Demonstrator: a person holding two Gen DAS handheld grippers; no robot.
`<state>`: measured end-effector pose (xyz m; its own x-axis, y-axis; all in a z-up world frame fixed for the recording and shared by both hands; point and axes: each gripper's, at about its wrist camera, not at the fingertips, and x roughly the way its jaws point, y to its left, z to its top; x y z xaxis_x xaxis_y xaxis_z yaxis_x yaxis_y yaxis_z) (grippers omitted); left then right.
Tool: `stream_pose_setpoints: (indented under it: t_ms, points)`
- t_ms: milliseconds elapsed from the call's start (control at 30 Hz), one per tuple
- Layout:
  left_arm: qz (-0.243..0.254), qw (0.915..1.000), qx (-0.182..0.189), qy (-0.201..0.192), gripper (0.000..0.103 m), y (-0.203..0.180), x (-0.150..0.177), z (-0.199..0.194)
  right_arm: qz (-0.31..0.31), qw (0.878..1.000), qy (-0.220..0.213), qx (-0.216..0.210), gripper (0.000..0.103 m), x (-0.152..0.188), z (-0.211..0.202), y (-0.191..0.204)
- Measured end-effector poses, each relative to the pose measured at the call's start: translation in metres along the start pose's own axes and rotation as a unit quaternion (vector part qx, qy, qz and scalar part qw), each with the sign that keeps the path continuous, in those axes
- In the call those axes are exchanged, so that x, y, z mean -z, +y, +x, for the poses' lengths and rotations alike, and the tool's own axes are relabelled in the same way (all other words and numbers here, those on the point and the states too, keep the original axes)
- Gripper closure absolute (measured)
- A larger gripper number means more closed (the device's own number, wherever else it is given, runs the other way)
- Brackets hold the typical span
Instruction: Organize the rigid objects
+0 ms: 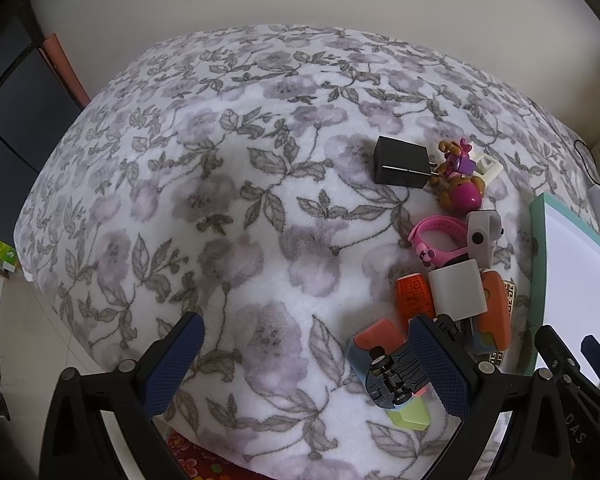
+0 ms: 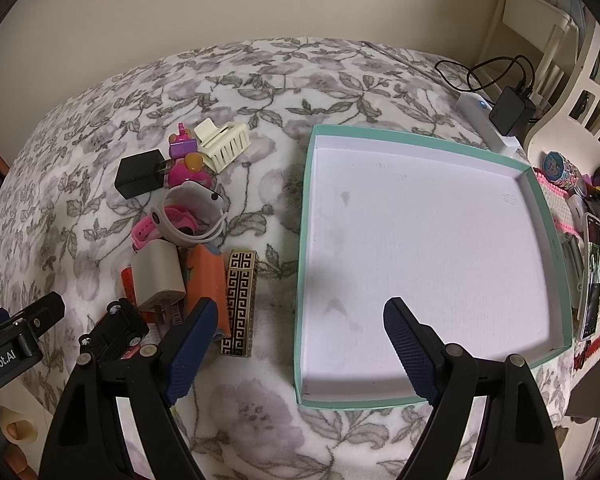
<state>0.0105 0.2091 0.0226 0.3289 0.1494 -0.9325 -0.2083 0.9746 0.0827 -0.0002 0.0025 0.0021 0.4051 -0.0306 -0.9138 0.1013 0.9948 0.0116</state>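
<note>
I see my left gripper [image 1: 308,364] with its two fingers spread wide over the flowered blanket [image 1: 228,216]; nothing is between them. Its right finger stands just beside an upturned toy car [image 1: 388,376] at the near end of the pile of small things. My right gripper [image 2: 296,348] is also spread wide and holds nothing. Its left finger is over the blanket next to the pile, and its right finger is over the near edge of the teal-rimmed box [image 2: 306,216], which has a white inside with nothing in it.

The pile lies on the blanket, to the left of the box's left wall. At its far end is a black charger [image 2: 138,174], touching a pink toy figure [image 2: 188,172], with a cream comb-like piece [image 2: 224,146] just beside. Nearer come a white watch band [image 2: 192,216] around a pink watch [image 2: 156,226], then a white plug adapter [image 2: 160,272] lying on an orange block [image 2: 206,280]. A black-and-gold patterned case [image 2: 240,304] lies between the orange block and the box, apart from the box.
</note>
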Motion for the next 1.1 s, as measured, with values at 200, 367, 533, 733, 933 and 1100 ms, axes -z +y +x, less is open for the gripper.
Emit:
stream_pose_setpoints:
  t_ms: [200, 367, 533, 733, 933, 1100]
  points:
    - [-0.001, 1.0000, 0.001, 0.000, 0.000, 0.001, -0.001, 0.000, -0.002, 1.000, -0.001, 0.000, 0.017, 0.000, 0.000, -0.001]
    - [-0.001, 1.0000, 0.001, 0.001, 0.000, 0.001, -0.001, 0.000, -0.002, 1.000, -0.001, -0.001, 0.017, 0.000, 0.000, -0.001]
    - [-0.003, 1.0000, 0.002, 0.001, 0.000, 0.002, 0.000, 0.000, -0.002, 1.000, 0.000, -0.008, 0.017, 0.000, 0.001, 0.001]
    - [-0.027, 0.9996, 0.004, 0.006, 0.000, 0.013, -0.001, 0.002, -0.009, 0.999, -0.002, -0.037, 0.017, 0.000, -0.001, 0.011]
    - [-0.078, 0.9966, -0.001, 0.024, 0.000, 0.037, 0.001, 0.011, -0.039, 0.994, 0.018, -0.100, 0.017, 0.006, 0.005, 0.043]
    - [-0.134, 0.9897, -0.013, 0.049, 0.000, 0.065, 0.006, 0.026, -0.087, 0.988, 0.030, -0.128, 0.018, 0.014, 0.012, 0.079]
